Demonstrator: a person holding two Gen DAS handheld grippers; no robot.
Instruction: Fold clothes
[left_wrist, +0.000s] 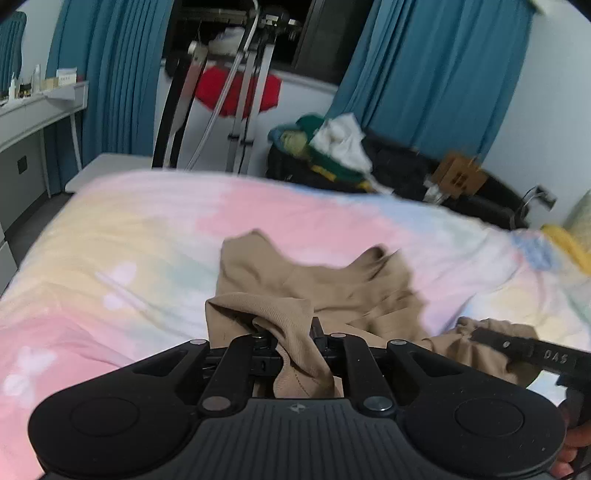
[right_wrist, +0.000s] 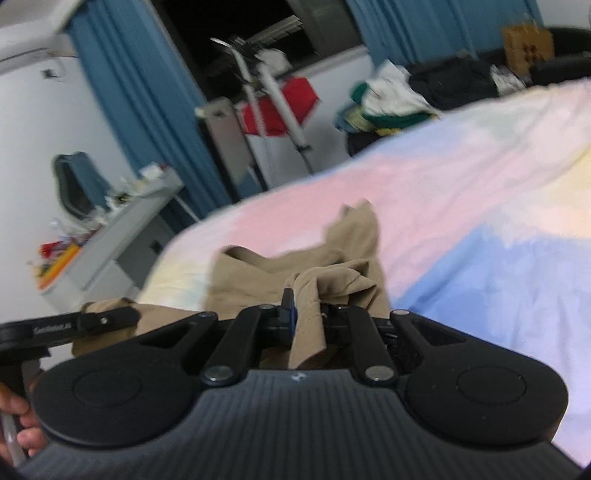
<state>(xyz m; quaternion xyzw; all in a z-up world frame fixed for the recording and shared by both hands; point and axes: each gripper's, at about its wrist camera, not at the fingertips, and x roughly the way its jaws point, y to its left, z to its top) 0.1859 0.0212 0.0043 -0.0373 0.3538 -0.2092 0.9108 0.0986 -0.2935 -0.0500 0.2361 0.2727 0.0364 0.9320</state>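
A tan ribbed garment (left_wrist: 325, 284) lies crumpled on the pastel bed sheet (left_wrist: 122, 236), its far part spread toward the bed's middle. My left gripper (left_wrist: 291, 328) is shut on a bunched fold of its near edge. In the right wrist view the same tan garment (right_wrist: 280, 266) trails away over the sheet, and my right gripper (right_wrist: 308, 308) is shut on another bunched fold. Each gripper shows in the other's view: the right one (left_wrist: 532, 350) at lower right, the left one (right_wrist: 74, 325) at lower left, both holding tan cloth.
A heap of dark, green and white clothes (left_wrist: 332, 151) sits beyond the bed's far edge, with a metal drying rack (left_wrist: 240, 96) and a red cloth behind it. A grey desk (left_wrist: 33, 122) stands at left. Blue curtains flank a dark window. A person's fingers (right_wrist: 18, 424) grip a handle.
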